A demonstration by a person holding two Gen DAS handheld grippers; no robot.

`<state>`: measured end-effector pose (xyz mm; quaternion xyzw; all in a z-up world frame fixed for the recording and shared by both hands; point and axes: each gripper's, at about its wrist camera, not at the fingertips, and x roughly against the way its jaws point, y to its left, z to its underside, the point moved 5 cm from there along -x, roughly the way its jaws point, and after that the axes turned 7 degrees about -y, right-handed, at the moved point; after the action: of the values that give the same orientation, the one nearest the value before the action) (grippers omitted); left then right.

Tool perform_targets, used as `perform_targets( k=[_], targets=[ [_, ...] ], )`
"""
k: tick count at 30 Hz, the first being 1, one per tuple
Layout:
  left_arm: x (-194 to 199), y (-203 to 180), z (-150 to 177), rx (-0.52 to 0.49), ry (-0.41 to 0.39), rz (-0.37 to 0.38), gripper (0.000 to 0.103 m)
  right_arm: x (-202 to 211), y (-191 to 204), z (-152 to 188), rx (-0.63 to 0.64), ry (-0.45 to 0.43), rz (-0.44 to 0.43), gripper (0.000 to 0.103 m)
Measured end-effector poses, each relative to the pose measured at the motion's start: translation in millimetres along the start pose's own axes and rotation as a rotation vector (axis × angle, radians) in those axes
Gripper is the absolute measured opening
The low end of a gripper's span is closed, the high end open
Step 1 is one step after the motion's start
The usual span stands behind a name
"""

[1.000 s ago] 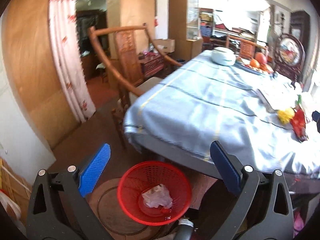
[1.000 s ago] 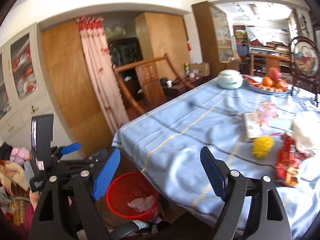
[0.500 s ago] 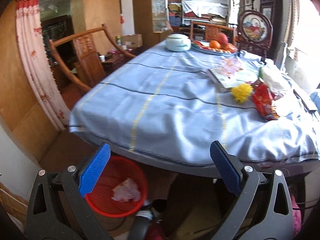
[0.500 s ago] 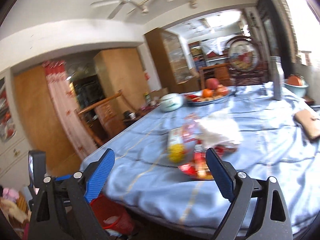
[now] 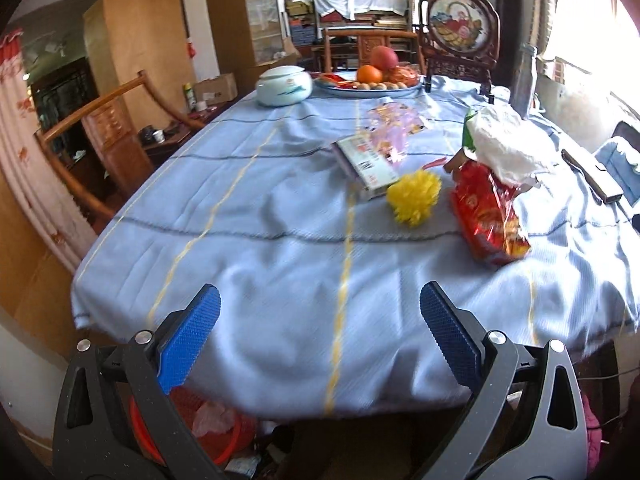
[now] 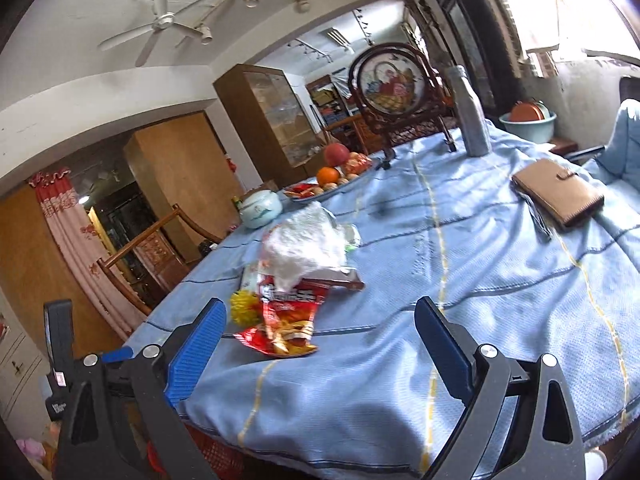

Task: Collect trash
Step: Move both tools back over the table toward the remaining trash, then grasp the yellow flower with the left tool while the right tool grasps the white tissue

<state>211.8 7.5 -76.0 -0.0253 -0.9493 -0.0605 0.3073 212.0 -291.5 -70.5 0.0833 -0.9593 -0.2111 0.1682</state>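
Observation:
On the blue tablecloth [image 5: 280,208] lie a red snack wrapper [image 5: 486,216], a yellow fluffy ball [image 5: 416,198], a crumpled white plastic bag [image 5: 504,144] and a flat printed packet [image 5: 366,160]. The wrapper [image 6: 286,320], the ball [image 6: 244,306] and the bag [image 6: 304,250] also show in the right wrist view. A red mesh bin [image 5: 224,428] with a scrap inside stands on the floor under the table edge. My left gripper [image 5: 320,338] is open and empty at the near edge. My right gripper [image 6: 320,344] is open and empty, just short of the wrapper.
A white lidded jar [image 5: 284,88], a fruit plate [image 5: 372,78] and a framed round picture [image 5: 460,36] stand at the far end. A brown wallet [image 6: 558,192] and a silver bottle [image 6: 472,112] are on the right side. A wooden chair [image 5: 104,128] stands left of the table.
Both grippers have swung up from the red bin on the floor to face the tabletop and moved closer to the trash. Both stay open and empty.

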Motion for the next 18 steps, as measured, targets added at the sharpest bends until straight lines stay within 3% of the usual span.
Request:
perform_targets(
  k=[7,18],
  targets=[
    [-39.5,-26.6,-22.9,-0.022,0.039,0.041,0.096,-27.1,-25.8,3.9,-0.042,0.045,0.025,0.094],
    [-100.7,-57.2,-45.9,-0.049,0.104,0.083,0.096,-56.9,-31.9,-3.2,-0.043,0.094,0.041,0.094]
  ],
)
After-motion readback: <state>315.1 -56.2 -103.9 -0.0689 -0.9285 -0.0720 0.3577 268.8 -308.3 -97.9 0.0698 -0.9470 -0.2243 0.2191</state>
